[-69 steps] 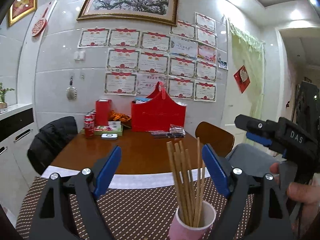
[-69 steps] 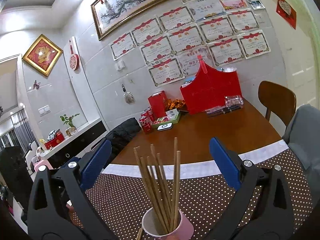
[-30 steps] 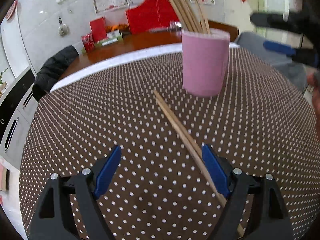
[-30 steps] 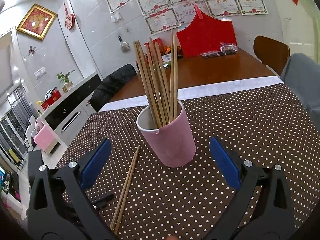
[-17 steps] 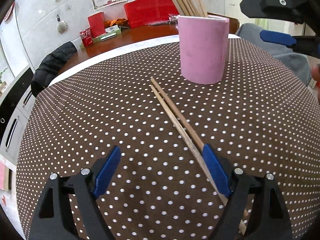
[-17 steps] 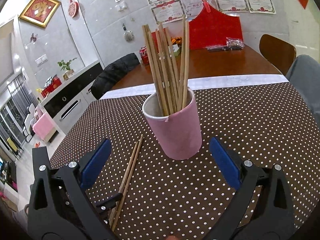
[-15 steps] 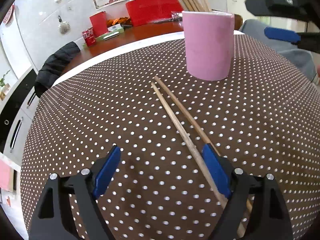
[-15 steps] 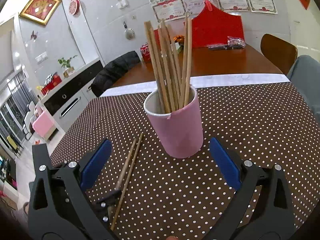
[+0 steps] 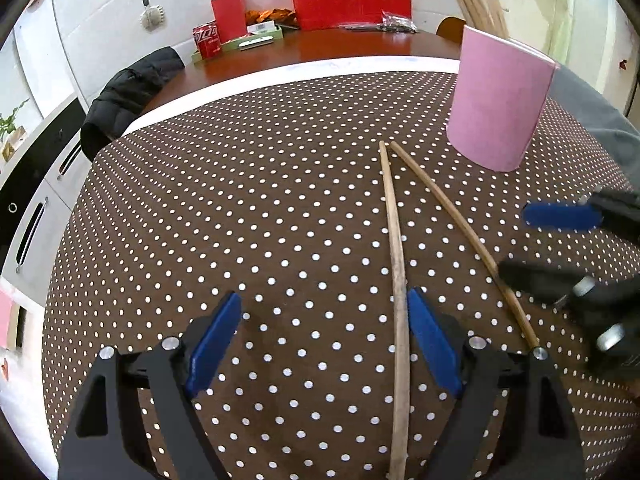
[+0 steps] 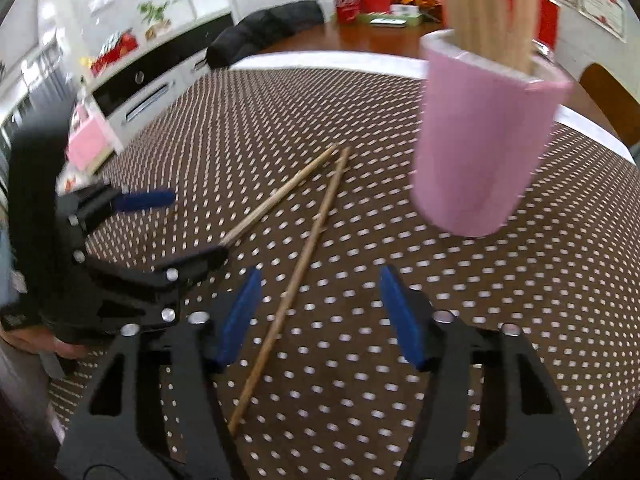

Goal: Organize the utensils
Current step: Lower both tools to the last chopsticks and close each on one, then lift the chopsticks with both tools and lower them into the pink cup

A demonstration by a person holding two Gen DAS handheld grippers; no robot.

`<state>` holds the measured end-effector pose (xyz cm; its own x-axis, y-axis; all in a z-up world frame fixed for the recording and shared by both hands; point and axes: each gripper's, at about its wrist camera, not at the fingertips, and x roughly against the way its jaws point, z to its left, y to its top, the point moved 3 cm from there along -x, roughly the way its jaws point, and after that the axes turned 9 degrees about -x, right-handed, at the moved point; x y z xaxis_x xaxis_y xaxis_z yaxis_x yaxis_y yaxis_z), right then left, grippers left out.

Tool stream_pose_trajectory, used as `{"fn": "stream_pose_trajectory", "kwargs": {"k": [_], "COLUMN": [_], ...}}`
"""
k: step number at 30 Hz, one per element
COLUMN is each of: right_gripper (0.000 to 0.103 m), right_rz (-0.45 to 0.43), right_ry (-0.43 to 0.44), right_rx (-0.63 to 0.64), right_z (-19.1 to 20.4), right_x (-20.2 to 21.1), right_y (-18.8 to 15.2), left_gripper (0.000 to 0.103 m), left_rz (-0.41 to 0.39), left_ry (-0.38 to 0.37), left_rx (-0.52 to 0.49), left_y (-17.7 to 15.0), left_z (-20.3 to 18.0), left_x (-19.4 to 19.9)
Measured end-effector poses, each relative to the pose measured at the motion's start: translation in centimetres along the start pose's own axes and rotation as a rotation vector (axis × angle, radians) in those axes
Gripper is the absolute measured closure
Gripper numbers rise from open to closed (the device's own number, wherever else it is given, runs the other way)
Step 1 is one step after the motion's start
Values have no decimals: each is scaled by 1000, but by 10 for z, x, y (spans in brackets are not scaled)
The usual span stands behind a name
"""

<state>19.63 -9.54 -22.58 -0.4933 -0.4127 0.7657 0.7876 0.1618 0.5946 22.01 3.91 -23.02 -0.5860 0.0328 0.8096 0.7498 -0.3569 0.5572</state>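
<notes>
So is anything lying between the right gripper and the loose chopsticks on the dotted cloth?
Nothing visible. One chopstick already lies on the cloth between the right gripper's open fingers, which have just been closing. The left gripper is over the other chopstick. The pink cup stands clear beyond.

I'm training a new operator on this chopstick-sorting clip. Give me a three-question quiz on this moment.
1. How many loose chopsticks lie on the dotted tablecloth?
2. True or false: the pink cup lies tipped on its side.
3. The left gripper is: A) shut on a chopstick B) open above the cloth C) inside the cup.

Key:
1. Two, their far tips nearly meeting near the cup.
2. False; it stands upright holding chopsticks.
3. B; one chopstick runs by its right finger, ungripped.
</notes>
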Motion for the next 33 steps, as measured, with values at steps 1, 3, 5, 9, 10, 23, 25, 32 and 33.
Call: {"fn": "stream_pose_trajectory", "kwargs": {"k": [1, 3, 5, 9, 10, 23, 25, 32, 33], "right_gripper": [58, 72, 74, 74, 73, 82, 87, 98, 98], "right_rz": [13, -6, 6, 22, 20, 49, 44, 27, 15], "right_ry": [-17, -79, -111, -75, -53, -80, -138, -16, 7], "right_rx": [29, 97, 119, 84, 67, -20, 36, -21, -29], "right_z": [6, 15, 16, 2, -1, -2, 5, -10, -12], "right_x": [-7, -9, -8, -3, -3, -28, -29, -11, -7], "right_y": [-4, -7, -7, -7, -6, 37, 35, 22, 20], "left_gripper": [20, 20, 20, 20, 20, 27, 59, 97, 97], "left_rz": [-1, -3, -5, -18, -23, -1, -2, -15, -20], "left_ry": [1, 6, 9, 32, 39, 64, -13, -24, -32], "left_rx": [-3, -7, -8, -27, -39, -177, -185, -196, -177], "left_y": [0, 1, 1, 4, 5, 48, 48, 44, 42], "left_z": [0, 0, -1, -9, -12, -19, -24, -41, -39], "left_x": [0, -1, 0, 0, 0, -22, -20, -15, -14]}}
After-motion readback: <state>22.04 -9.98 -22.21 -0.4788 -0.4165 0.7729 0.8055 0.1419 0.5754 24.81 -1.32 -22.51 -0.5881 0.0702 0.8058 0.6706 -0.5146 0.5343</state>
